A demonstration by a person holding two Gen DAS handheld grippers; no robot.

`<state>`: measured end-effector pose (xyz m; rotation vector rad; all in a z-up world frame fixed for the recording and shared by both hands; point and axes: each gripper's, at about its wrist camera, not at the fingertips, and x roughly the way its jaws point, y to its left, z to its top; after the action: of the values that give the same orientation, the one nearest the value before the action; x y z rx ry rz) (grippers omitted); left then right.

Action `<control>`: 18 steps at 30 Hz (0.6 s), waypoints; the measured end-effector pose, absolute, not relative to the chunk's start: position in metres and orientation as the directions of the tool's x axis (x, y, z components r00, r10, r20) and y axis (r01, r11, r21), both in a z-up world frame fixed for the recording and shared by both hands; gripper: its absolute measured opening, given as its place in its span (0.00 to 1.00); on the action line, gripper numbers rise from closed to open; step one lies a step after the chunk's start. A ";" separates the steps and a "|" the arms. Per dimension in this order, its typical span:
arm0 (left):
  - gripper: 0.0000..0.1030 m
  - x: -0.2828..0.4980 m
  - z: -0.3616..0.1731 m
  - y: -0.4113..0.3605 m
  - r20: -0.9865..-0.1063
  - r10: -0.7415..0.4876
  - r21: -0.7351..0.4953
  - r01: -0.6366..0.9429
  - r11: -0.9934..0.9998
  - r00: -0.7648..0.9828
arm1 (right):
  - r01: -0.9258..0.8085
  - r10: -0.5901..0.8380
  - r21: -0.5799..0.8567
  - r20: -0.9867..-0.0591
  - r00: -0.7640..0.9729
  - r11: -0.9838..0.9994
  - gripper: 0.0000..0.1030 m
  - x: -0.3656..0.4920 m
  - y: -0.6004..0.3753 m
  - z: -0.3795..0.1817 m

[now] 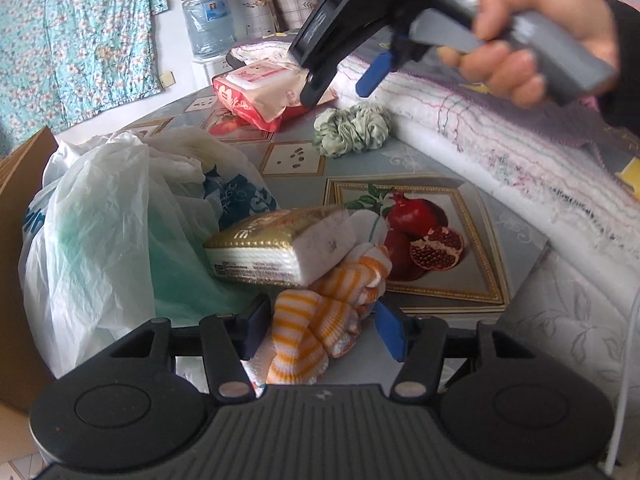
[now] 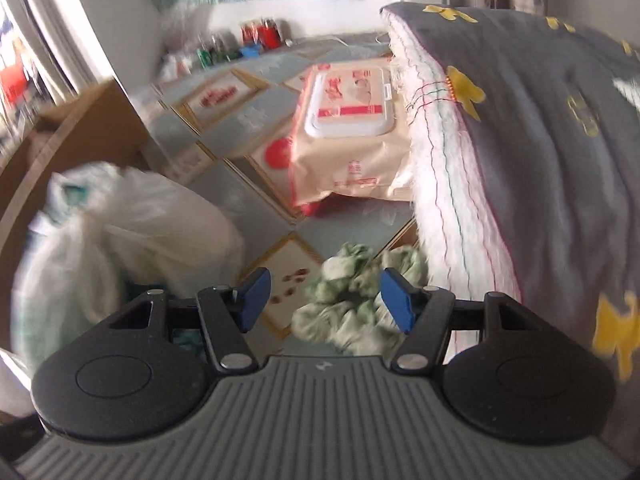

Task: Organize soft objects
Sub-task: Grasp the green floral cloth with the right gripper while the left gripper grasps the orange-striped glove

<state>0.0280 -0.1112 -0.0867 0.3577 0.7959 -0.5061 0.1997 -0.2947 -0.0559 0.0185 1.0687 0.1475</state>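
An orange-and-white striped sock bundle (image 1: 320, 320) lies on the patterned table, partly under a gold tissue pack (image 1: 280, 248). My left gripper (image 1: 323, 330) is low over it with a blue pad close on each side of the bundle; no squeeze shows. A ruffled green scrunchie (image 2: 352, 304) lies beside the folded blanket (image 2: 540, 140). My right gripper (image 2: 325, 300) hangs open above the scrunchie, which sits nearer its right finger. In the left wrist view the scrunchie (image 1: 352, 130) lies below the right gripper (image 1: 340, 90), held in a hand (image 1: 532, 40).
White and teal plastic bags (image 1: 108, 220) are heaped at the left against a cardboard box (image 1: 16, 240). A red wet-wipes pack (image 2: 348, 120) lies at the back beside the blanket. A water bottle (image 1: 208, 24) stands behind the table. A pomegranate-print tablecloth (image 1: 472, 280) covers the table.
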 end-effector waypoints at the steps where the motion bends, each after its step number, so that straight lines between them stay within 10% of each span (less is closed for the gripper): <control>1: 0.57 0.029 -0.088 -0.113 -0.753 -0.287 0.128 0.559 0.819 0.592 | -0.119 0.107 0.058 -0.882 0.460 0.991 0.59 0.203 -0.292 -0.063; 7: 0.52 0.034 -0.091 -0.115 -0.758 -0.267 0.150 0.557 0.817 0.595 | -0.164 0.035 -0.040 -0.900 0.434 0.986 0.55 0.203 -0.281 -0.080; 13: 0.44 0.036 -0.087 -0.111 -0.767 -0.277 0.115 0.548 0.828 0.579 | -0.152 0.053 -0.009 -0.915 0.401 0.988 0.20 0.194 -0.287 -0.079; 18: 0.42 0.029 -0.083 -0.107 -0.782 -0.300 0.071 0.556 0.828 0.547 | -0.087 0.113 0.085 -0.909 0.401 0.993 0.13 0.179 -0.301 -0.073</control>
<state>0.0293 -0.1073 -0.0830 0.3296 0.8523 -0.5180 0.1791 -0.3010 -0.0728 0.0251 1.1517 0.1269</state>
